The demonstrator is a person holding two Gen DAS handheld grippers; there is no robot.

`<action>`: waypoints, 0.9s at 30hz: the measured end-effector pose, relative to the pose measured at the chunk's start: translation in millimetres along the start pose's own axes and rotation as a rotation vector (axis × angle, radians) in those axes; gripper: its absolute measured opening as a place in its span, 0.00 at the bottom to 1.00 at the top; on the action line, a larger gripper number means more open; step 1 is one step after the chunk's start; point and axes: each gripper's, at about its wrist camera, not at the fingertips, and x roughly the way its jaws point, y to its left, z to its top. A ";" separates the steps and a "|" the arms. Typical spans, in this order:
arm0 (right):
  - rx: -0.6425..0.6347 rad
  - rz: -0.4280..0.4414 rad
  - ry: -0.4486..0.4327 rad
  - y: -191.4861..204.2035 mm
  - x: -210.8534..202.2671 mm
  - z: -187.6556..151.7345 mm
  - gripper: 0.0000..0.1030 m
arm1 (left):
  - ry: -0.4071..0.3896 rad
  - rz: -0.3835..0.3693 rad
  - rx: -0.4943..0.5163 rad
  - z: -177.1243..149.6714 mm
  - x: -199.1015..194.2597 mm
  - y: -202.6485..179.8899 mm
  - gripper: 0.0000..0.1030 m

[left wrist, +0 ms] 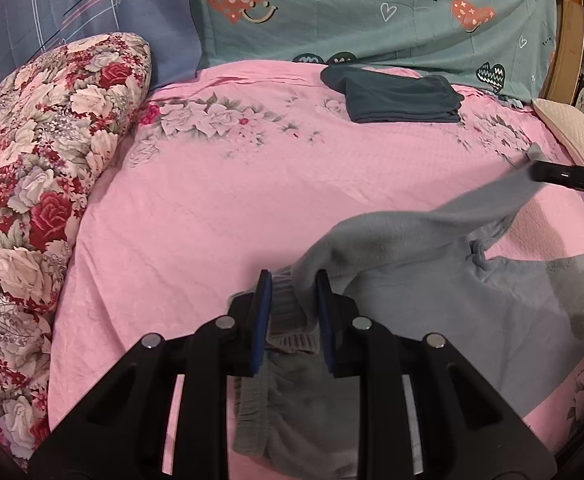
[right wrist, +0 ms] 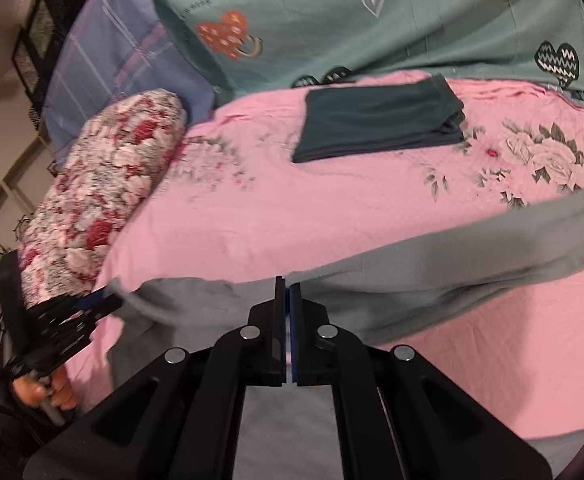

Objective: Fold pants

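Note:
Grey pants (left wrist: 431, 280) lie rumpled on the pink bedspread (left wrist: 212, 208), near its front right. My left gripper (left wrist: 293, 284) is shut on a ribbed, elastic edge of them, with cloth bunched between the blue pads. A strip of the grey cloth rises to the right, where my right gripper (left wrist: 539, 170) pinches its tip. In the right wrist view that gripper (right wrist: 288, 292) has its jaws pressed together, with the pants (right wrist: 451, 264) stretched across behind them. The left gripper (right wrist: 92, 304) shows at the left edge, held by a hand (right wrist: 48, 392).
A folded dark teal garment (left wrist: 403, 98) lies at the far side of the bed. A floral bolster (left wrist: 44, 168) runs along the left. A teal quilt with hearts (left wrist: 371, 12) and a blue plaid one (left wrist: 72, 8) are stacked at the back. A cream pillow (left wrist: 567, 128) sits far right.

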 end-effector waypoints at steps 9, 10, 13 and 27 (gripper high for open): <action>-0.177 0.084 0.011 51.6 -61.9 -78.0 0.01 | 0.009 0.012 0.058 -40.0 -39.0 3.0 0.23; -0.194 0.086 0.041 54.2 -60.3 -90.5 0.01 | 0.018 0.013 0.063 -47.9 -41.5 3.0 0.23; -0.191 0.096 0.146 51.6 -47.9 -124.2 0.01 | 0.066 0.010 0.083 -76.1 -42.4 0.5 0.25; -0.173 0.035 0.250 32.9 -36.8 -146.1 0.01 | 0.096 -0.052 0.029 -103.7 -37.5 -8.3 0.25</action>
